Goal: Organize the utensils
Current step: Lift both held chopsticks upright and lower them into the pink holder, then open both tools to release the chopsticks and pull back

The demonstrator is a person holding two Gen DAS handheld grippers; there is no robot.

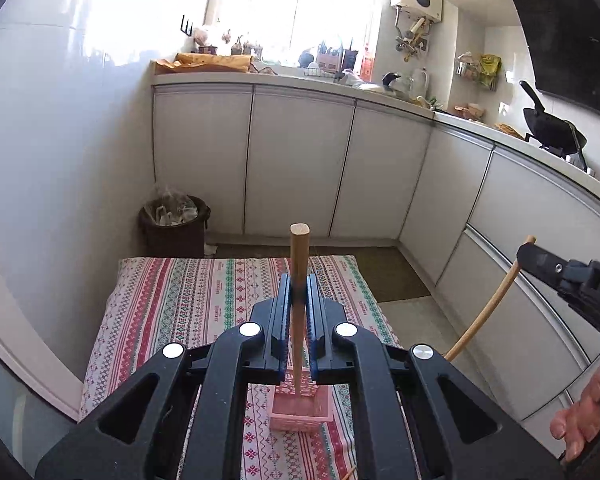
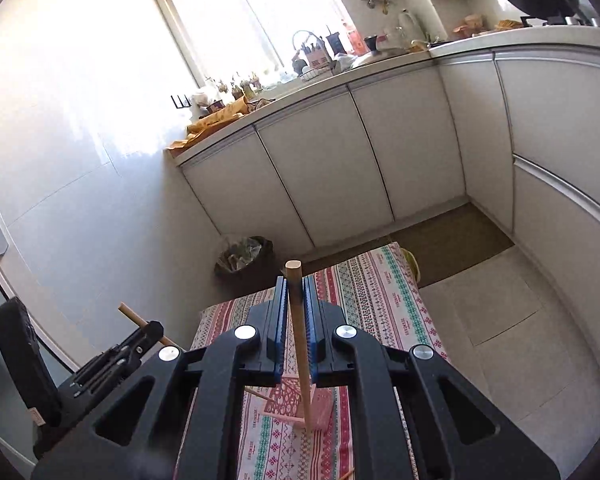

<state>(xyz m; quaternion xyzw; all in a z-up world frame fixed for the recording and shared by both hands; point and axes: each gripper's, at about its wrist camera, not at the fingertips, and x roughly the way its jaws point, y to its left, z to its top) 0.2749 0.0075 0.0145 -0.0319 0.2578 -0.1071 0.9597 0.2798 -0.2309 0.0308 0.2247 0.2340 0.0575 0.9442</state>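
My left gripper (image 1: 299, 284) is shut on a straight wooden utensil handle (image 1: 299, 252) that stands upright between the blue pads. Its lower end hangs over a small pink basket (image 1: 300, 414) on the striped cloth. My right gripper (image 2: 295, 286) is shut on a second wooden handle (image 2: 294, 280), whose lower end reaches down at the pink basket (image 2: 286, 400). Each view catches the other gripper at its edge: the right gripper (image 1: 534, 258) with its curved-looking stick (image 1: 488, 308), and the left gripper (image 2: 150, 330) with its stick (image 2: 130, 314). The working ends of both utensils are hidden.
A low table under a red, green and white patterned cloth (image 1: 188, 304) stands on the kitchen floor. A dark waste bin (image 1: 174, 222) sits beyond it in the corner. White cabinets (image 1: 300, 160) line the back and right. A hand (image 1: 580, 420) shows at the lower right.
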